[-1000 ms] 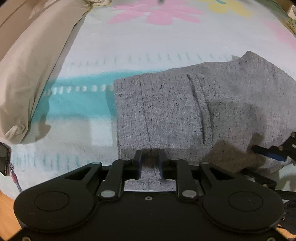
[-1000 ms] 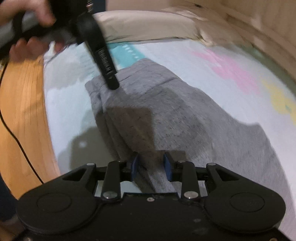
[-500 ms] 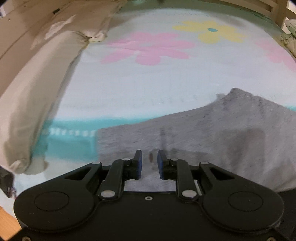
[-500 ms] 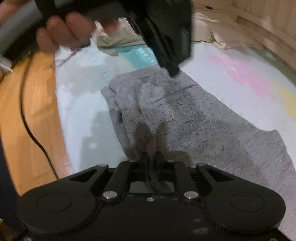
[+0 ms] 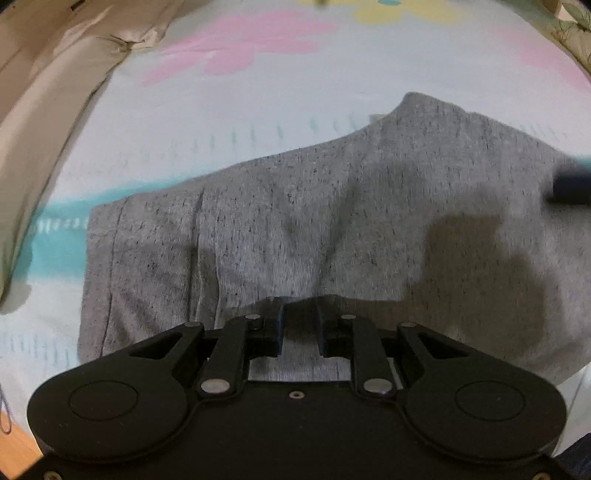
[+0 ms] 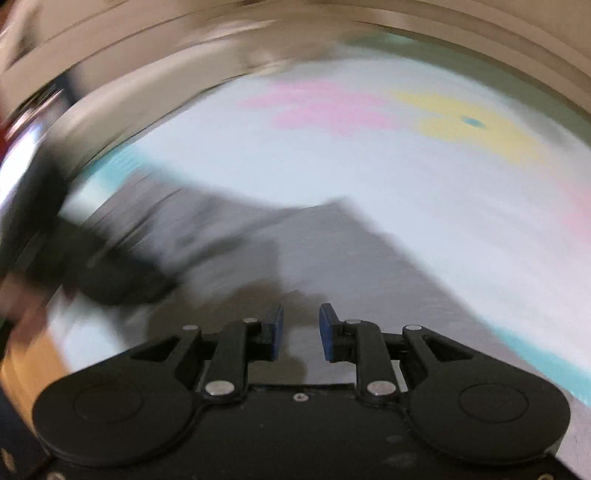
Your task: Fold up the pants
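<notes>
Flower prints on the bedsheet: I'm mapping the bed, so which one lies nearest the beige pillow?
The pink flower print, beside the crumpled beige pillow at left; the yellow flower print sits farther right, past it.

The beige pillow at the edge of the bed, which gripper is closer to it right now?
Left. The left gripper sits over the pants near the beige pillow; the right gripper is farther along them.
</notes>
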`<action>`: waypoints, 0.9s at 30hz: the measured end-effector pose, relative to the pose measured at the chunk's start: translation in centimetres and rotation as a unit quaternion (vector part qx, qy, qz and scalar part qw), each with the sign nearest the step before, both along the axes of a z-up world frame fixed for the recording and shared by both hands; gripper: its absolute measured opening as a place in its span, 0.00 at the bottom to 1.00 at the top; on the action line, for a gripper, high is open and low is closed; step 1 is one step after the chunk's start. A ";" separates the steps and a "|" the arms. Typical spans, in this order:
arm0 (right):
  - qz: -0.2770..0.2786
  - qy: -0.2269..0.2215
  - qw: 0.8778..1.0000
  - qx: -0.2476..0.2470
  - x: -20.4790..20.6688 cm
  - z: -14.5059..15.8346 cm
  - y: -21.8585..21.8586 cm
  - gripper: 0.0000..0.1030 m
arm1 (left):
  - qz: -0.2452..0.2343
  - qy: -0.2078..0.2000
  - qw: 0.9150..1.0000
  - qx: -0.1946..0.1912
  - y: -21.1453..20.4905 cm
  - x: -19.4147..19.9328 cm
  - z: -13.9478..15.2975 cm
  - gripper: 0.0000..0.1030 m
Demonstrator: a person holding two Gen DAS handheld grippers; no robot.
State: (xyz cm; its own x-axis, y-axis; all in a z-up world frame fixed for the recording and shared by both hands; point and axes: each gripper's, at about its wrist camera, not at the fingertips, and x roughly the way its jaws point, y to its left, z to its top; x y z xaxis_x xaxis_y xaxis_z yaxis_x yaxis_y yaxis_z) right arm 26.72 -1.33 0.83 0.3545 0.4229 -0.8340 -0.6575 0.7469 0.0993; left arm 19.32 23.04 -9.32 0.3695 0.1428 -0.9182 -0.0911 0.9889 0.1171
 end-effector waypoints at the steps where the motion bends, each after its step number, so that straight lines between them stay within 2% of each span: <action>1: -0.033 0.006 0.999 0.008 1.6 -0.1 -0.7 0.23 | 0.010 -0.001 1.000 -0.003 0.1 -0.2 0.0 0.28; 4: -0.101 0.021 0.994 0.042 5.9 -0.3 -1.5 0.26 | 0.047 -0.003 0.999 -0.025 0.7 -0.8 0.1 0.28; 6: -0.118 0.027 0.991 0.058 7.9 -0.8 -1.5 0.27 | 0.053 -0.003 0.998 -0.031 1.1 -1.0 0.1 0.28; 9: -0.120 0.034 0.989 0.081 10.0 -1.9 -0.9 0.30 | 0.064 -0.004 0.997 -0.042 1.6 -1.2 0.1 0.28; 13: -0.107 0.099 0.985 0.091 11.6 -4.5 -0.6 0.30 | 0.067 -0.001 0.997 -0.043 1.9 -1.0 0.0 0.28; 16: -0.071 0.128 0.986 0.080 11.5 -6.0 -0.2 0.31 | 0.067 -0.001 0.997 -0.038 1.6 -1.0 0.0 0.27; 19: 0.000 0.089 0.995 0.048 9.8 -5.8 0.3 0.24 | 0.066 -0.002 0.997 -0.035 1.2 -0.3 -0.2 0.27; 21: 0.032 0.083 0.996 0.030 8.4 -6.1 0.6 0.08 | 0.068 -0.002 0.997 -0.036 0.9 0.0 -0.5 0.27; 27: 0.091 0.098 0.991 -0.010 5.0 -7.4 0.9 0.05 | 0.079 0.001 0.996 -0.047 1.2 0.2 -0.4 0.27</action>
State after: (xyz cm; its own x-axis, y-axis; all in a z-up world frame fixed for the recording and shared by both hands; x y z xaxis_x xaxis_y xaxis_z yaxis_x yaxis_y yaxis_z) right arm 31.76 -0.40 -6.53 0.1049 0.4486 -0.8876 -0.7513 0.6206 0.2248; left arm 19.54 24.24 -9.71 0.3477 0.1131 -0.9308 -0.2471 0.9687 0.0254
